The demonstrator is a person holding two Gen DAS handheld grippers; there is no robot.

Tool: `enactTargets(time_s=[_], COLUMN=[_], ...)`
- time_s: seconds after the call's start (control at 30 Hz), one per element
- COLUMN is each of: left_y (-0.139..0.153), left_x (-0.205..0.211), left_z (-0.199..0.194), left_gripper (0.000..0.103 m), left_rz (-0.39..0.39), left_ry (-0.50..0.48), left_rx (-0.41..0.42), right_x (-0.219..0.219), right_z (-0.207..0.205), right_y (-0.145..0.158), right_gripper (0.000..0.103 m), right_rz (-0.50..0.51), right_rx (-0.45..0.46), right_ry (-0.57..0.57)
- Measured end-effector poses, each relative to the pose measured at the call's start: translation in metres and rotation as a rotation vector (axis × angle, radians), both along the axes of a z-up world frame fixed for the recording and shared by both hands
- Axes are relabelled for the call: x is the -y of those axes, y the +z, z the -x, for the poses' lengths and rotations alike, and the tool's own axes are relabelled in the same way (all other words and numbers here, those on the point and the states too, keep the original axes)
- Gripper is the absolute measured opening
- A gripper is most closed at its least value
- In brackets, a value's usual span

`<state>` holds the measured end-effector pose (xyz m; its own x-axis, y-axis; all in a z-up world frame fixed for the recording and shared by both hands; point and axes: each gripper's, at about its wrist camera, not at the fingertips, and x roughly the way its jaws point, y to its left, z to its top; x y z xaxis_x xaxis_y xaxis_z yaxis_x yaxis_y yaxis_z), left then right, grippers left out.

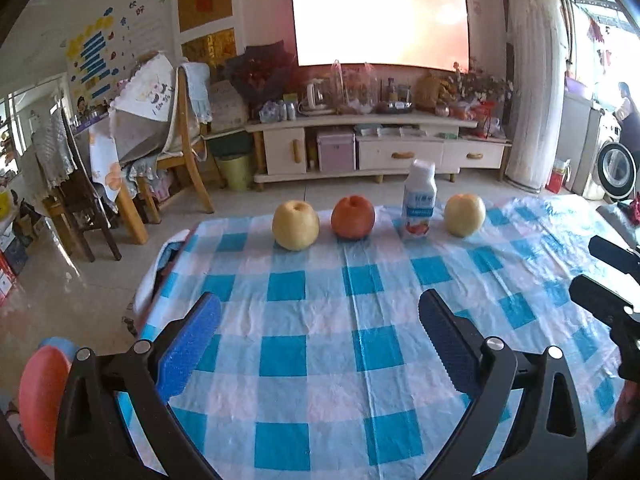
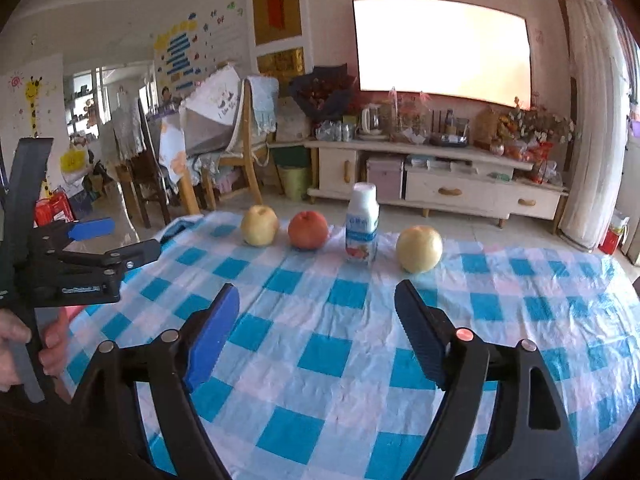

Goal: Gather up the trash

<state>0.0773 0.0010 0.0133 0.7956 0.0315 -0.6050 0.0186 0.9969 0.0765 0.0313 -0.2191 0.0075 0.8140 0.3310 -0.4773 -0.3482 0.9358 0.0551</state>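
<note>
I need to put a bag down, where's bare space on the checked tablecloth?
The blue-and-white checked tablecloth is bare from the open right gripper up to the far row. Crowded there: yellow apple, red apple, white plastic bottle, second yellow apple.

A bright screen [image 1: 379,20] glows on the far wall above a long white cabinet [image 1: 380,148] crowded with bottles and flowers. Wooden chairs [image 1: 180,140] draped with cloths stand to the left on the pale tiled floor [image 1: 60,288]. Daylight enters at the right, beside a washing machine [image 1: 612,164].
</note>
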Motion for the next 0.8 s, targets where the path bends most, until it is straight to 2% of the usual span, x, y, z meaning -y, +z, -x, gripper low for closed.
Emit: enactTargets(time_s=[0.17, 0.27, 0.37, 0.47, 0.67, 0.8], left_y=[-0.022, -0.026, -0.031, -0.038, -0.042, -0.047], left_x=[-0.005, -0.006, -0.010, -0.018, -0.010, -0.002], left_z=[-0.016, -0.016, -0.019, -0.021, -0.020, -0.019], left_gripper=[0.098, 0.098, 0.098, 0.098, 0.098, 0.098], left_rz=[0.018, 0.017, 0.023, 0.089, 0.033, -0.037], left_ry=[0.006, 0.006, 0.028, 0.030, 0.020, 0.031], left_rx=[-0.052, -0.045, -0.048, -0.071, -0.048, -0.035], right_x=[-0.006, -0.011, -0.014, -0.017, -0.020, -0.022], right_z=[-0.014, -0.019, -0.020, -0.020, -0.021, -0.025], right_y=[-0.028, -0.045, -0.049, -0.052, -0.059, -0.065], right_gripper=[0.081, 0.081, 0.081, 0.081, 0.081, 0.081], right_rz=[0.043, 0.052, 0.062, 0.061, 0.061, 0.051], right_rx=[-0.049, -0.069, -0.073, -0.069, -0.065, -0.074], right_ry=[0.012, 0.030, 0.048, 0.056, 0.060, 0.053])
